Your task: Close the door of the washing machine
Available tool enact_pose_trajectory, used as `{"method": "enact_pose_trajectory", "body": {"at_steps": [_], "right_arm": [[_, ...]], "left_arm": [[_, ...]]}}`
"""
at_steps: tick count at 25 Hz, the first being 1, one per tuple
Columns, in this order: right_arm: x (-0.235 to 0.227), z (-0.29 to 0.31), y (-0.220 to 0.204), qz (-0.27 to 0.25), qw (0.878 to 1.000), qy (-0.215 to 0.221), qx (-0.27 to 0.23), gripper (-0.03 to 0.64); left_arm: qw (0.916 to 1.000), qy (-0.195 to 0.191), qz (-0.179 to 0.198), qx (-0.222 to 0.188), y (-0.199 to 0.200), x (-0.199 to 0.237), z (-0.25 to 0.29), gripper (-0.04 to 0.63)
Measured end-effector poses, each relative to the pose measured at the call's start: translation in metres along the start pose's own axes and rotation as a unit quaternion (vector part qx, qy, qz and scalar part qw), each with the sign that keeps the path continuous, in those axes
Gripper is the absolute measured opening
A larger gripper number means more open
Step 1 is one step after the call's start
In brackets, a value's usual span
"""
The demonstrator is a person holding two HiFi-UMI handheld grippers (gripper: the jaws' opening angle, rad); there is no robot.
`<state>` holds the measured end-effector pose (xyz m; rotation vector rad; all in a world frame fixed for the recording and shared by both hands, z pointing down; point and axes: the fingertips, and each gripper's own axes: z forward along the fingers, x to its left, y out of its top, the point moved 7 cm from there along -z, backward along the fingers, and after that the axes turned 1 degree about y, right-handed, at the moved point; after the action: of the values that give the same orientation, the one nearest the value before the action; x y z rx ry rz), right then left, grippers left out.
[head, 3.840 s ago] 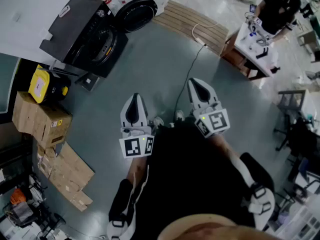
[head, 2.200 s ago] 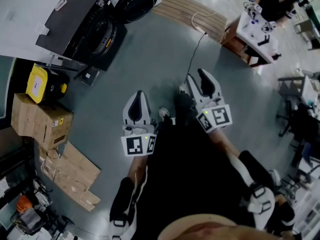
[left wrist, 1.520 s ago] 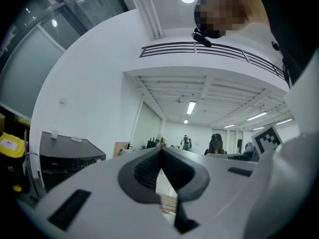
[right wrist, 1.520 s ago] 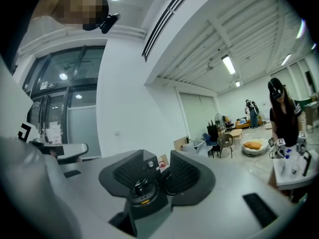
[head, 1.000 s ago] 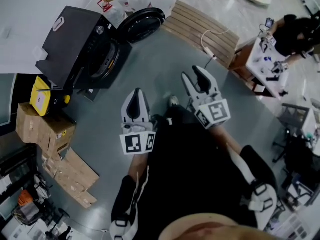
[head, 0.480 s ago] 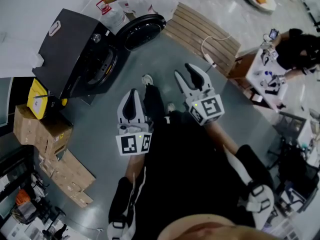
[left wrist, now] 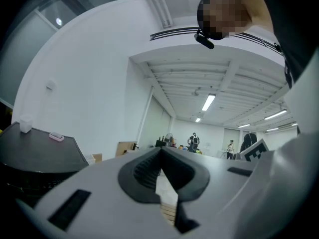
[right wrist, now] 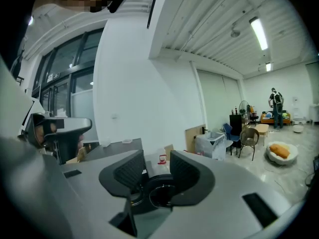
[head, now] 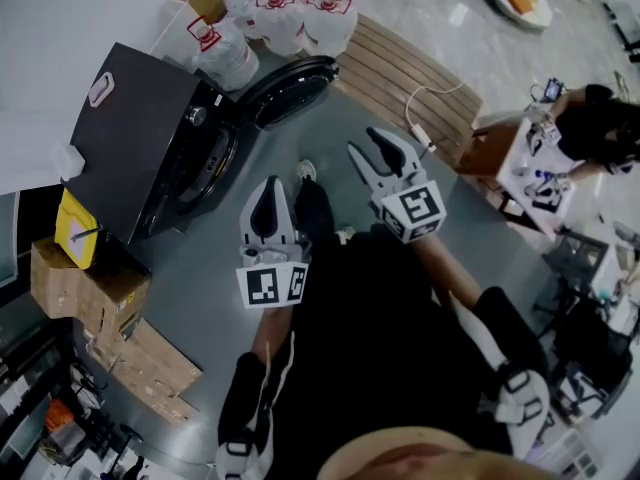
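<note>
The dark washing machine (head: pixel 150 148) stands at the upper left of the head view. Its round door (head: pixel 290 90) hangs swung open toward the floor. My left gripper (head: pixel 270 190) is shut and empty, held above the floor to the right of the machine. My right gripper (head: pixel 375 148) is open and empty, pointing toward the door from a short way off. In the right gripper view, the round door (right wrist: pixel 160 192) shows between the spread pads of the right gripper (right wrist: pixel 155 172). The left gripper view shows the left gripper (left wrist: pixel 159 156) with its tips together and the machine's top (left wrist: pixel 40 148) at the left.
Water jugs (head: pixel 285 8) stand behind the machine. A wooden pallet (head: pixel 410 63) with a cable (head: pixel 435 96) lies beyond the door. Cardboard boxes (head: pixel 90 283) and a yellow case (head: pixel 75 230) sit to the left. A person (head: pixel 600 128) works at a desk on the right.
I have walked closer to the washing machine, which now sits nearer and larger. Both grippers moved toward it. The right gripper's jaws spread apart; the left stayed shut.
</note>
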<state>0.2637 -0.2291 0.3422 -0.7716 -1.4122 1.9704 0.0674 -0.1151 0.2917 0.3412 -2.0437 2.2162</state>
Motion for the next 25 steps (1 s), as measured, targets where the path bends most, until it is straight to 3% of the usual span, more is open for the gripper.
{"method": "enact_pose_trajectory", "body": {"at_steps": [10,17,22,25], "right_arm": [[-0.056,0.152,-0.003,-0.027,0.994,0.035,0.095,0.160],[-0.092,0.237,-0.036,-0.084,0.978,0.089,0.170,0.160],[-0.108,0.283,-0.071,-0.122,0.957,0.129,0.229,0.160],[-0.117,0.303,-0.094,-0.156,0.933,0.163,0.279,0.160]], "left_arm": [[0.9990,-0.021,-0.017,0.035,0.012,0.081,0.117,0.005],[0.9972,-0.043,-0.015,0.058,-0.001,0.117,0.176,0.005],[0.9957,-0.052,-0.018,0.074,-0.015,0.134,0.202,0.005],[0.9957,-0.049,-0.022,0.076,-0.020,0.141,0.214,0.005]]}}
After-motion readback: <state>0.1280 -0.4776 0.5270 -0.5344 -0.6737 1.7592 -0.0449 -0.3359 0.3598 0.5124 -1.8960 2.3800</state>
